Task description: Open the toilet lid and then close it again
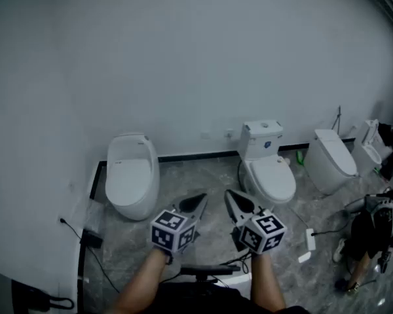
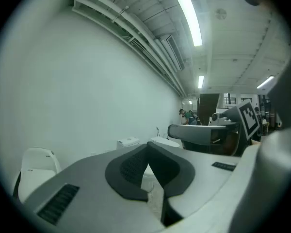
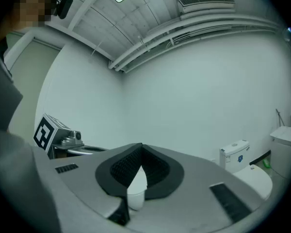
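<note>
Head view: a lot is cut off. The person's forearms enter from the near edge, hands hidden behind the marker cubes. Left gripper & right gripper are held side by side, tips apart, over grey marbled floor tiles. A crouching person in dark clothes at the right edge is partly out of frame. A fourth white toilet far right is clipped & too small to read. A black object in the near left corner is cut off, can't ID.

Left gripper view: left gripper jaws closed, dark ribbed pads meeting at the tips, nothing btwn them. Only a slit lower down, w/ floor & white porcelain behind.

Right gripper view: right gripper closed tip to tip too, empty. A white shape seen thru the slit stands behind it, not gripped; can't tell which toilet.

Task's thing: white oval tankless toilet stands far left of the grippers, its oval lid down. White toilet with a square tank stands far right of them, its rounded lid down too. Can't tell which one is meant. Both grippers are well apart from either.

Room: the tile strip btwn those two toilets runs open up to the black skirting strip at the foot of the plain white wall. Left: black cable w/ power brick on the floor by the wall. Right: white power strip w/ cord, then a third white tankless toilet.
</note>
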